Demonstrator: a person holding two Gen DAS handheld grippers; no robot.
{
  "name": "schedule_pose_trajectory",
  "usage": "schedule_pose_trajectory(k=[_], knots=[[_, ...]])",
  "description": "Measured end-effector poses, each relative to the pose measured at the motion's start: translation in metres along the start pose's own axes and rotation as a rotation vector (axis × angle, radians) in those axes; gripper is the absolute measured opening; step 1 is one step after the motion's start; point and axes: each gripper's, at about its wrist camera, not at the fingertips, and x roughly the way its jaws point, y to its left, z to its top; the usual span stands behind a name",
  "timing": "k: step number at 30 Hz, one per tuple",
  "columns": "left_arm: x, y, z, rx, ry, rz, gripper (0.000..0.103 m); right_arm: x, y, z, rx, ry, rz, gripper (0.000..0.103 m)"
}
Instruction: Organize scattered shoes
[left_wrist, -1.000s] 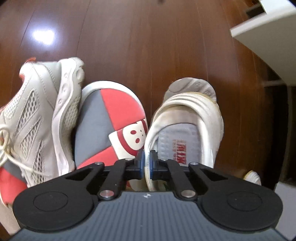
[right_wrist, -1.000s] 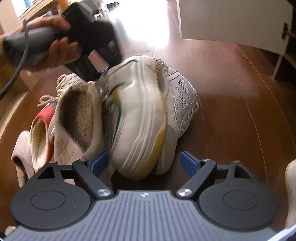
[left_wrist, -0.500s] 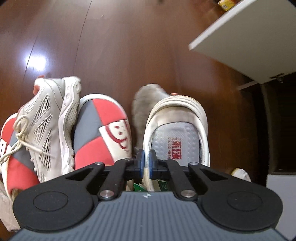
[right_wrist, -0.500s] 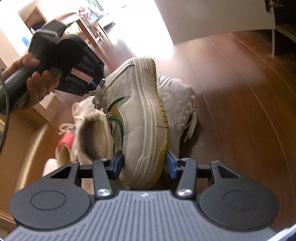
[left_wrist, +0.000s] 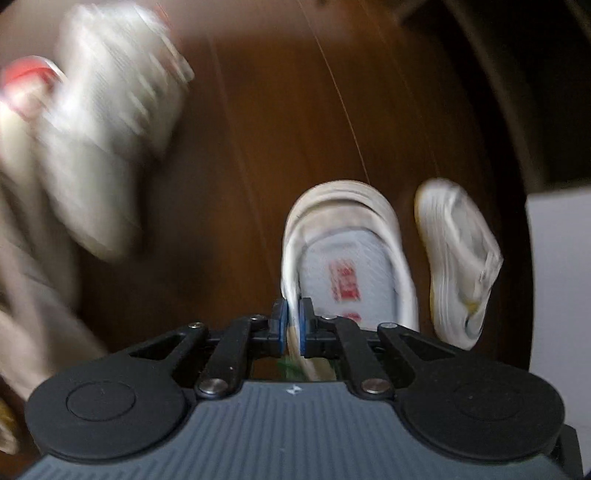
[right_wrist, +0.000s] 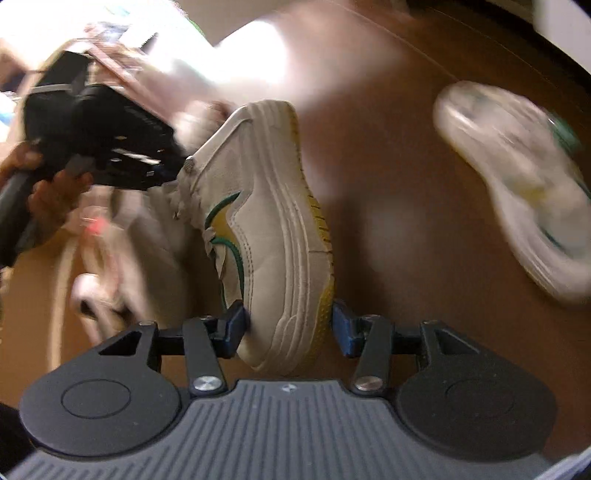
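My left gripper (left_wrist: 290, 325) is shut on the collar edge of a white sneaker (left_wrist: 351, 258) with green and yellow trim, held above the wooden floor. The same sneaker (right_wrist: 273, 236) shows in the right wrist view, and my right gripper (right_wrist: 288, 326) is shut on its heel, sole to the right. The left gripper body (right_wrist: 99, 140) holds its far end there. A matching white sneaker (left_wrist: 458, 258) lies on the floor to the right; it also shows, blurred, in the right wrist view (right_wrist: 517, 192).
A blurred pile of white and red shoes (left_wrist: 92, 140) lies at the left on the dark wooden floor (left_wrist: 280, 110). A white cabinet panel (left_wrist: 557, 277) stands at the right edge. More pale shoes (right_wrist: 122, 251) lie left of the held sneaker.
Both grippers have carried the white sneaker up and to the right, away from the shoe pile and toward its mate. The right gripper stays closed on the heel.
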Motion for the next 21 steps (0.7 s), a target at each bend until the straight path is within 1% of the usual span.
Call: schedule_pose_trajectory(k=[1,2,3,4,5,6,7,8,9,10,11,13,14,15,16,17,18,21], knots=[[-0.002,-0.007,-0.007,0.017,0.001,-0.015,0.003,0.001,-0.007,-0.005,0.020,0.004,-0.069,0.053],[-0.004,-0.015,-0.014,0.034,0.002,-0.030,0.003,-0.005,-0.014,-0.008,0.032,-0.013,-0.105,0.053],[-0.010,-0.016,-0.022,0.049,-0.006,-0.030,0.004,-0.013,-0.015,-0.011,0.024,-0.045,-0.120,0.056],[-0.025,-0.020,-0.030,0.093,-0.043,-0.012,0.005,-0.016,-0.014,-0.011,0.015,-0.060,-0.126,0.061],[-0.038,-0.021,-0.036,0.133,-0.081,0.018,0.005,-0.023,-0.004,-0.014,-0.044,-0.103,-0.162,0.075],[-0.041,-0.018,-0.034,0.151,-0.096,0.037,0.006,-0.027,0.006,-0.016,-0.103,-0.133,-0.190,0.086],[-0.055,-0.017,-0.037,0.192,-0.131,0.090,0.006,-0.026,0.013,-0.016,-0.147,-0.145,-0.203,0.087],[-0.065,-0.013,-0.038,0.202,-0.142,0.107,0.006,-0.023,0.026,-0.017,-0.224,-0.154,-0.225,0.088],[-0.074,-0.010,-0.038,0.211,-0.153,0.122,0.006,-0.015,0.039,-0.017,-0.302,-0.157,-0.259,0.090],[-0.086,-0.005,-0.042,0.211,-0.166,0.138,0.006,-0.005,0.052,-0.018,-0.370,-0.158,-0.296,0.091],[-0.094,0.000,-0.044,0.204,-0.176,0.141,0.006,0.005,0.062,-0.020,-0.418,-0.159,-0.324,0.091],[-0.097,0.001,-0.045,0.188,-0.179,0.132,0.006,0.028,0.073,-0.014,-0.467,-0.153,-0.373,0.092],[-0.093,0.000,-0.046,0.185,-0.176,0.127,0.006,0.043,0.078,-0.016,-0.494,-0.148,-0.415,0.092],[-0.089,-0.001,-0.047,0.183,-0.173,0.122,0.006,0.055,0.081,-0.018,-0.527,-0.145,-0.458,0.096],[-0.087,-0.001,-0.048,0.187,-0.164,0.122,0.006,0.066,0.083,-0.021,-0.563,-0.143,-0.501,0.096],[-0.084,-0.003,-0.049,0.200,-0.154,0.126,0.006,0.071,0.084,-0.024,-0.598,-0.145,-0.518,0.094],[-0.081,-0.004,-0.050,0.211,-0.150,0.129,0.006,0.070,0.082,-0.026,-0.620,-0.148,-0.509,0.089],[-0.068,-0.009,-0.051,0.246,-0.129,0.124,0.006,0.064,0.073,-0.029,-0.657,-0.153,-0.469,0.087]])
